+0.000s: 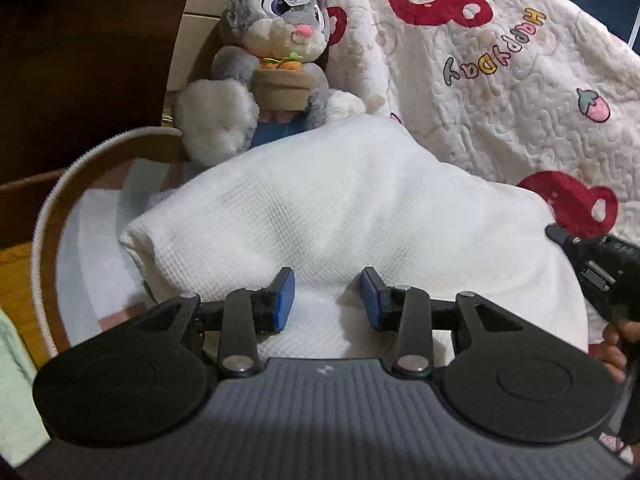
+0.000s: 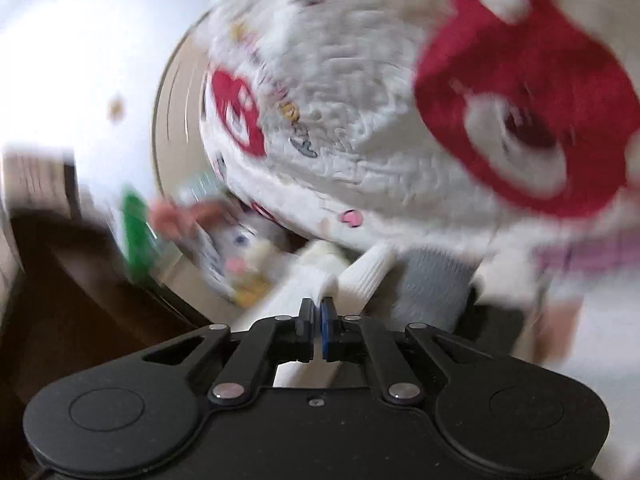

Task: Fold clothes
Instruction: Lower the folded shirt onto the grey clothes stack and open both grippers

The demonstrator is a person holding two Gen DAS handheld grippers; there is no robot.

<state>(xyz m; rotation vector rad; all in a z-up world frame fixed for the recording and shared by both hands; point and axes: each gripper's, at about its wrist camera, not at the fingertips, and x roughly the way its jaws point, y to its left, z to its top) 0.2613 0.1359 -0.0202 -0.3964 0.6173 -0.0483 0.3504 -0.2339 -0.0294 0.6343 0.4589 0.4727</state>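
Now | white waffle-knit garment (image 1: 340,208) heaped on quilted bear-print blanket (image 1: 500,80), partly over round basket (image 1: 52,208) | left gripper (image 1: 328,300) spread, holding nothing | right gripper (image 2: 317,312) pinched on garment's ribbed edge | advice: draw edge taut, lay flat before folding.

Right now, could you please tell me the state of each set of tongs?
Left tongs: open over the white waffle-knit garment, gripping nothing.
Right tongs: shut on a white ribbed edge.
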